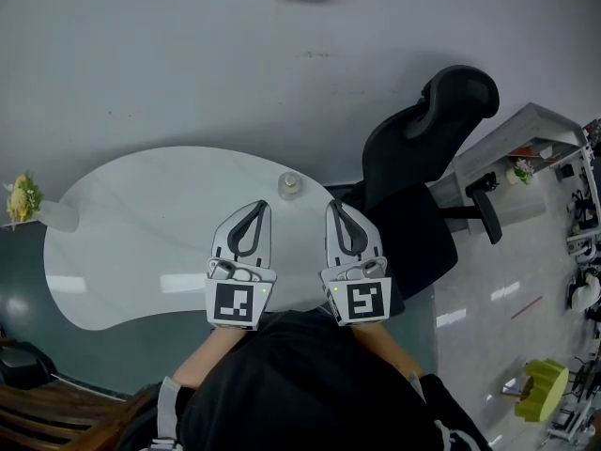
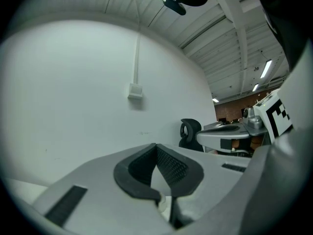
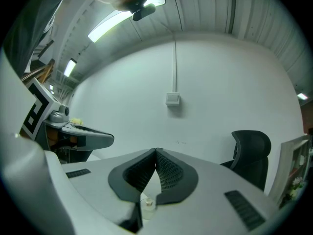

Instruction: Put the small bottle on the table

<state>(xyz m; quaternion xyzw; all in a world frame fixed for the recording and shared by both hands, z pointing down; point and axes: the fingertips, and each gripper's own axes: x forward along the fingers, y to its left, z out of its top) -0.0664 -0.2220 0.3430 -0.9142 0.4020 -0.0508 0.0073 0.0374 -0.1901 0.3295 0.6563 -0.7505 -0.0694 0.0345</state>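
Hovering over the table (image 1: 131, 224) with both grippers closed and empty; the bottle (image 1: 289, 185) already stands there.

The bottle sits upright near the table's far edge, just beyond the tips of the left gripper (image 1: 261, 204) and right gripper (image 1: 331, 206), and neither touches it. Each pair of jaws is pressed together with nothing between. The placing step looks done, so the next move calls only for keeping clear of the bottle. The head view alone shows the whole table, the grippers side by side and the chair (image 1: 423, 148). The right gripper view catches the bottle low in the gap under its jaws. The left gripper view shows no sure bottle.
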